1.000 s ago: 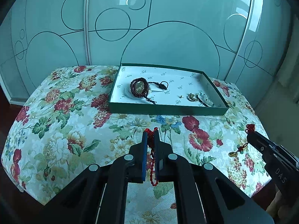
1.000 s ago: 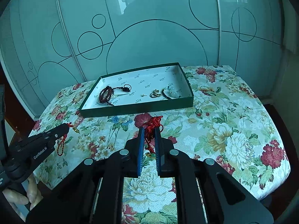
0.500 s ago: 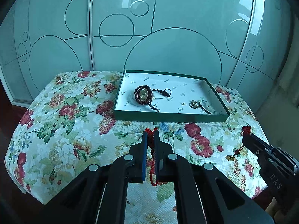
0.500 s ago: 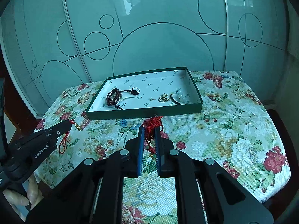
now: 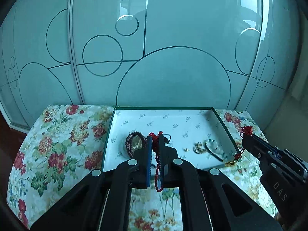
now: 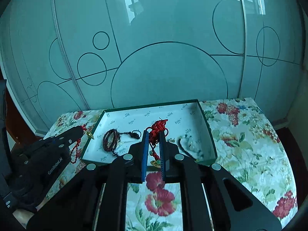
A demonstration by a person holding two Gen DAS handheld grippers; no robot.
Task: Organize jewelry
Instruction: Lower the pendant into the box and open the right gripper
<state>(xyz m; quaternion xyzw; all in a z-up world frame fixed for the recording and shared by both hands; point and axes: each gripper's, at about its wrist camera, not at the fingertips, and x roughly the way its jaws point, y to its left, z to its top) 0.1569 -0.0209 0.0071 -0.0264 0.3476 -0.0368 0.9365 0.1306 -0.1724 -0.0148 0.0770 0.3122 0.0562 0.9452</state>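
While both grippers hang over the near edge of the green tray [image 5: 223, 123], each has its fingers clenched on a piece of jewelry. The left gripper [image 5: 155, 140] grasps a red bead string [image 5: 158, 173], whose loop dangles down between the fingers above the flowered bench [image 5: 63, 144]; a red knot pokes out at the fingertips. In the right wrist view the left gripper [image 6: 81, 129] shows at the tray's left corner, the beads hanging from it and a small gold charm at its tip.

The right gripper [image 6: 154, 134] grasps a red knotted cord [image 6: 158, 127], bunched above the fingertips, with a gold and green pendant [image 6: 156, 162] hanging below between the fingers. From the left wrist view the right gripper [image 5: 245, 136] sits just beside the tray's right wall, its pendant dangling by the tray's near right corner.

Inside the tray, on white printed paper, lies a dark bead bracelet [image 6: 110, 140] with a black tassel toward the left, and a dark cord with pale stones [image 6: 187, 146] plus small gold pieces [image 5: 198, 148] toward the right. Frosted glass doors [image 6: 165, 48] with circle lines stand behind the bench.
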